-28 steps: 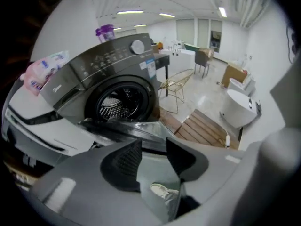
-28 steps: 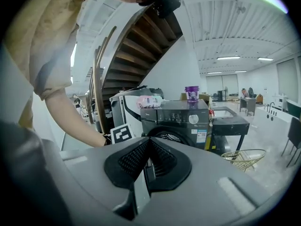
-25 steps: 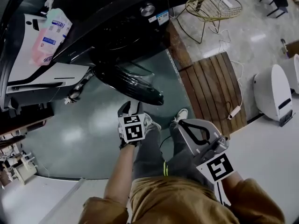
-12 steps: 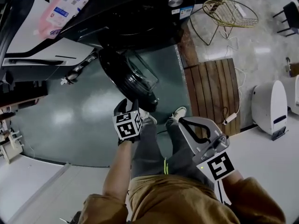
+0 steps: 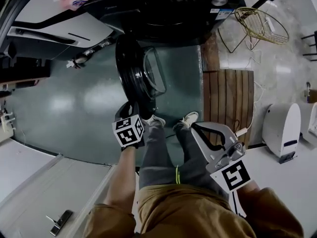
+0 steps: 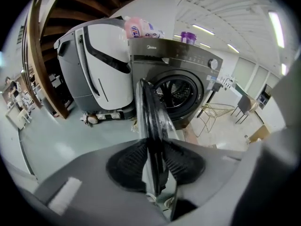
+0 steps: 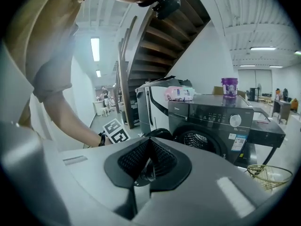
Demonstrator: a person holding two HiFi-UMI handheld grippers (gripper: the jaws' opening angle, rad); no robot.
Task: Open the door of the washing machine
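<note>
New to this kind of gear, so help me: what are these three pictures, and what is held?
A person, not a robot, holds a hand tool with a claw in each hand. One picture looks down from a head camera; the other two look along each claw. The left claw has just been closing and pinches the edge of the open door of the washing machine. The right claw is shut and empty. A purple cup stands on the machine, a pink pack near it.

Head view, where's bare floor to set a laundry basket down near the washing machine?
Free: green floor left of the open door, beside the white appliance. Crowded on the right: wooden mat, wire chair.
</note>
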